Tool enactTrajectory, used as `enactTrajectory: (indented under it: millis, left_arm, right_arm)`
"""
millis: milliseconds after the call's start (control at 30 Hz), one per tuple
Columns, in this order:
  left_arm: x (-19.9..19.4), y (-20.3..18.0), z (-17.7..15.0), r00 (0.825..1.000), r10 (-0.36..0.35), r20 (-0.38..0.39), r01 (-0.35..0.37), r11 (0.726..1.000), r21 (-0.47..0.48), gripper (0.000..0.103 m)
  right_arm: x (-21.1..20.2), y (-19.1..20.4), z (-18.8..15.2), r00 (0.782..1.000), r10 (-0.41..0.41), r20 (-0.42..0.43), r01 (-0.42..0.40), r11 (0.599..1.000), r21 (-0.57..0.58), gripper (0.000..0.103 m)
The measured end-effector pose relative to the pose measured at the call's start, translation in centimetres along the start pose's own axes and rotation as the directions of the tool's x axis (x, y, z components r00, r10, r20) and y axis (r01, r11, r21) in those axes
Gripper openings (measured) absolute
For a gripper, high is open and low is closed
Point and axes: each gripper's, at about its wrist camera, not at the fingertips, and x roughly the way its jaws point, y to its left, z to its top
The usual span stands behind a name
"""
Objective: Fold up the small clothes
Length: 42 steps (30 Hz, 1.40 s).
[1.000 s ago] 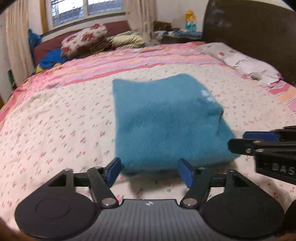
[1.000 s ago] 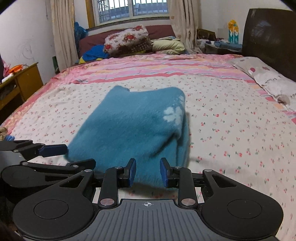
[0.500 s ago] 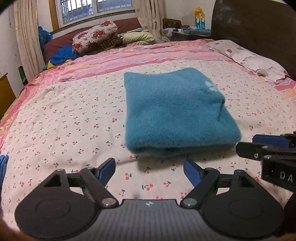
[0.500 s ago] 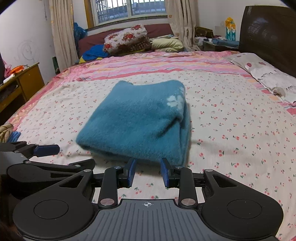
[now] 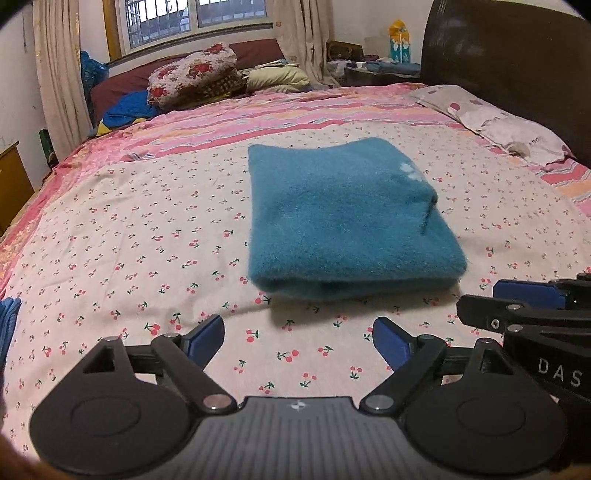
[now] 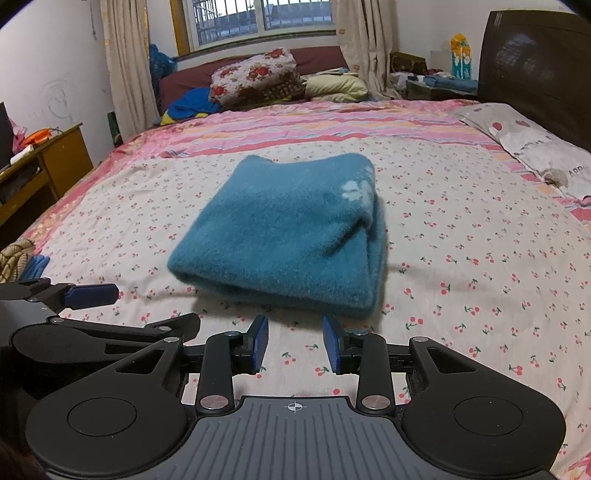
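- Your left gripper (image 5: pixel 298 338) has its 2 blue-padded fingers spread wide, with nothing between them but the cherry-print sheet (image 5: pixel 147 236).
- Your right gripper (image 6: pixel 294 343) has its jaws set narrow, a small gap between the pads, and they hold nothing.
- Both grippers sit low over the sheet, short of the garment and clear of it.
- In your left wrist view the right gripper (image 5: pixel 532 295) shows at the right edge, just beside the left one, with white letters "DAS" on its body.
- In your right wrist view the left gripper (image 6: pixel 92 295) shows at the left edge, 1 blue pad pointing toward the garment.
- The folded blue fleece garment (image 5: pixel 343 218) lies flat on the bed just ahead of both grippers, its thick folded edge facing you.
- From the right wrist view the garment (image 6: pixel 291 232) carries a white paw print near its far right corner, and its layers stack along the right side.
- Beyond the garment, the sheet gives way to a pink striped band (image 6: pixel 314 125).
- A pillow (image 6: pixel 535 147) lies at the right, against the dark headboard (image 6: pixel 535 55).
- A floral quilt bundle (image 6: pixel 255 77) sits on a maroon couch below the barred window (image 6: pixel 266 18).
- A wooden desk (image 6: pixel 48 162) stands at the left wall.
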Motion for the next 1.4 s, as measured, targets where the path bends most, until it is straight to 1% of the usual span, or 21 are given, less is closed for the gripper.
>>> enactTrajectory:
  millis: [133,300,400,533,800,1400]
  left_arm:
    - [-0.3,0.1,-0.2,1.000,0.001,0.002,-0.001,1.000,-0.013,0.095]
    - [-0.7,0.1,-0.7,1.000,0.018,0.000,-0.018,1.000,-0.009,0.101]
    - [-0.8,0.3,-1.0,1.000,0.010,-0.003,-0.010,1.000,-0.024,0.102]
    - [-0.8,0.4,-1.5,1.000,0.016,-0.013,-0.017,0.999,-0.029,0.102]
    - [-0.9,0.3,-2.2,1.000,0.019,-0.025,-0.020,0.999,-0.027,0.102]
    - [-1.3,0.3,-2.3,0.999,0.044,-0.017,-0.044,0.999,-0.018,0.101]
  right_arm:
    - [-0.2,0.0,-0.3,1.000,-0.002,-0.004,0.002,1.000,0.003,0.033]
    - [-0.5,0.0,-0.9,1.000,0.000,-0.009,0.000,1.000,0.019,0.033]
    - [-0.8,0.0,-1.2,1.000,0.000,-0.013,0.000,1.000,0.018,0.033]
    - [-0.8,0.1,-1.8,1.000,-0.002,-0.019,0.002,1.000,0.021,0.037]
    - [-0.8,0.3,-2.2,1.000,-0.007,-0.026,0.008,1.000,0.026,0.037]
    - [-0.7,0.4,-2.5,1.000,-0.013,-0.028,0.014,1.000,0.024,0.037]
